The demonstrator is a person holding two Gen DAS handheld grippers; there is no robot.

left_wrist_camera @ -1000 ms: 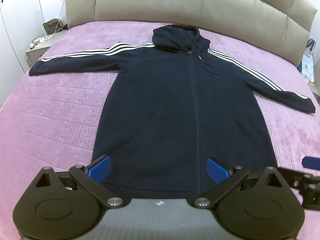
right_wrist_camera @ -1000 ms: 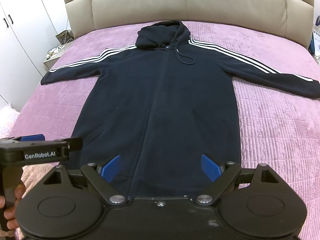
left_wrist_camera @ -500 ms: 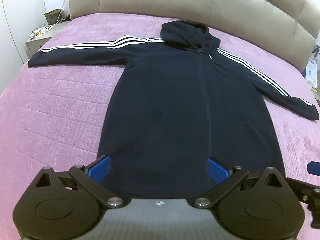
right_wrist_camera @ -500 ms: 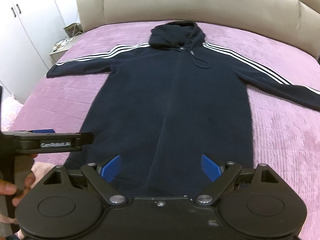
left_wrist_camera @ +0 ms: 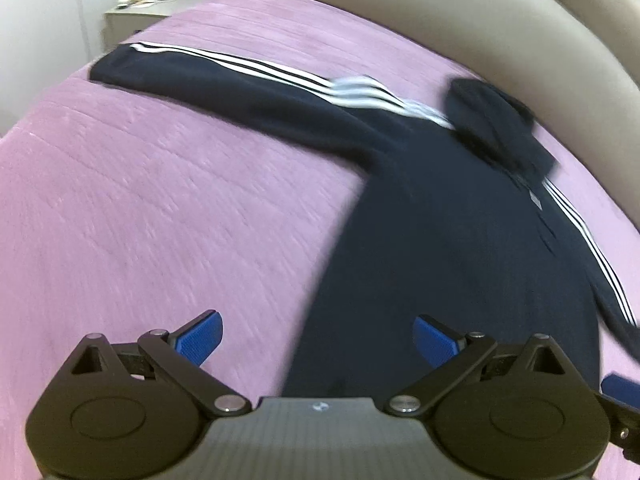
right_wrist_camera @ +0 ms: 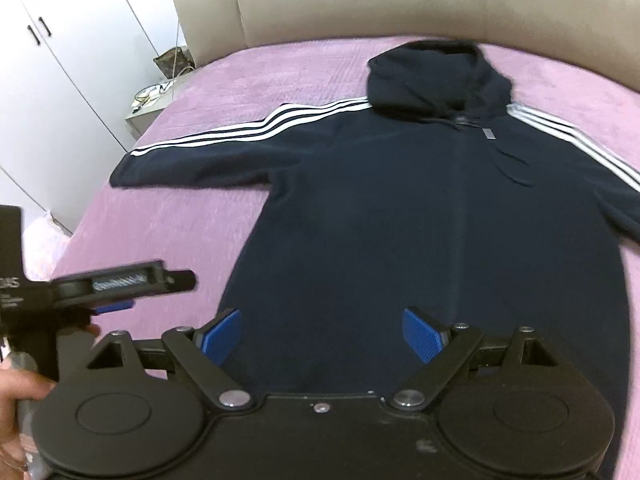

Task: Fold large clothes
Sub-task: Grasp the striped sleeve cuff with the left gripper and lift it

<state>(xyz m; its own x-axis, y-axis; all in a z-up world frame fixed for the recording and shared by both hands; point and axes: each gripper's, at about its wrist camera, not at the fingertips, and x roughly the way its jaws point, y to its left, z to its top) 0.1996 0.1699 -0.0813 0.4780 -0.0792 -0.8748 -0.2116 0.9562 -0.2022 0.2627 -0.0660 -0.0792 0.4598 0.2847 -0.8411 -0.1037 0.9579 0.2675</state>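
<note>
A long dark navy hoodie (right_wrist_camera: 420,216) with white sleeve stripes lies flat, front up, on the pink bedspread (right_wrist_camera: 192,208), hood toward the headboard. In the left wrist view the hoodie (left_wrist_camera: 460,240) is blurred and its left sleeve (left_wrist_camera: 224,80) stretches to the left. My left gripper (left_wrist_camera: 316,338) is open and empty above the hoodie's left side edge. My right gripper (right_wrist_camera: 320,334) is open and empty above the lower body of the hoodie. The left gripper also shows from the side in the right wrist view (right_wrist_camera: 116,284), over the bedspread.
A beige padded headboard (right_wrist_camera: 400,4) runs along the back. A nightstand (right_wrist_camera: 152,108) with small items stands at the bed's far left, next to white wardrobe doors (right_wrist_camera: 68,60). Bedspread lies bare to the left of the hoodie (left_wrist_camera: 140,208).
Both grippers have swung to the left and moved forward over the hoodie. The left one now faces the left sleeve. Both stay open.
</note>
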